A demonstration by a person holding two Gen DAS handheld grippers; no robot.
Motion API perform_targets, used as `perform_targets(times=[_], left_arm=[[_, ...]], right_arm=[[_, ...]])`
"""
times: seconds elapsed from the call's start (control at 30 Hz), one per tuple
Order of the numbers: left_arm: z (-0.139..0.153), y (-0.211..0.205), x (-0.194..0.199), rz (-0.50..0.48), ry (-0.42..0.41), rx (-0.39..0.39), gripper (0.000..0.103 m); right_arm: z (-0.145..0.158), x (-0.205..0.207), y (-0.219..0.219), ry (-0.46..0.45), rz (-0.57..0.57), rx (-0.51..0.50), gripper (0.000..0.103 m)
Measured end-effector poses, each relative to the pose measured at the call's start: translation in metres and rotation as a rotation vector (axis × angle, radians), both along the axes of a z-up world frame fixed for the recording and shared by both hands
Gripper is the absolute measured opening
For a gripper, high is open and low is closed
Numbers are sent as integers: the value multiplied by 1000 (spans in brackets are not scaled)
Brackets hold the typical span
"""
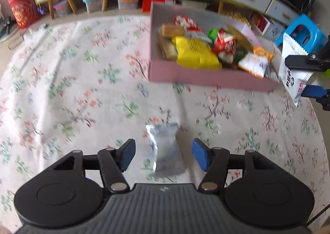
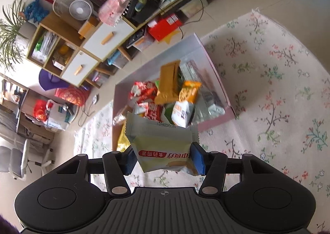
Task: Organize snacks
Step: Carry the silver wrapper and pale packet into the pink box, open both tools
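A: Left gripper (image 1: 164, 154) hovering over the flowered cloth (image 1: 72, 89), pads apart, straddling a silvery packet (image 1: 165, 151) without pressing it. Packet lying flat, well apart from the pink box (image 1: 206, 78).

B: Risking a miss there. Thin, slick wrapper on soft cloth — closing too high means skating off the foil; closing too low means pinching cloth along with it and dragging the whole sheet.

A: Right gripper (image 2: 164, 159) clamping a pale snack packet (image 2: 163, 143), pads pressing both sides, hanging near the box's near wall.

B: Gripping only the lower part, top flopping free. Possibly slipping or twisting out in transit. Box already heaping with snacks (image 1: 198, 52) at that end — dropping onto the pile risking a slide over the low wall, or nudging the orange-and-white bag (image 1: 255, 63) out.
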State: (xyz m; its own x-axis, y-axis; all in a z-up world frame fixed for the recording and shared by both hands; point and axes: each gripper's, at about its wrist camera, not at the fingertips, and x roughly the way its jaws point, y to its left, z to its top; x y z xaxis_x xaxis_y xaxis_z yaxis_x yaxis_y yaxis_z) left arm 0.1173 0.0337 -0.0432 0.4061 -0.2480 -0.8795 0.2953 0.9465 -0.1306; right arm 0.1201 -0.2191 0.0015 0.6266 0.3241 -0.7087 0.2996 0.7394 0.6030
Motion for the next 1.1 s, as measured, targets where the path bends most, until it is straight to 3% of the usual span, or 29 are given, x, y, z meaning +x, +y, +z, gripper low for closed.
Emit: perform_targets(times=[0.1, 0.17, 0.2, 0.23, 0.37, 0.6, 1.1], left_arm=[[-13, -6, 1, 1, 44, 16, 47], [-15, -9, -1, 4, 28, 34, 47], [-15, -11, -1, 5, 24, 49, 39], [-14, -10, -1, 9, 12, 52, 23], [-3, 0, 0, 37, 10, -46, 22], [30, 16, 2, 85, -93, -197, 22], [31, 16, 18, 143, -106, -267, 22]], right_arm=[[-4, -2, 6, 14, 23, -13, 54], [-7, -3, 11, 25, 39, -23, 54], [-8, -3, 14, 30, 48, -29, 54], [-9, -4, 17, 34, 56, -34, 54], [-5, -5, 25, 28, 83, -59, 54], [11, 5, 23, -10, 72, -97, 54], [17, 49, 6, -121, 20, -107, 54]])
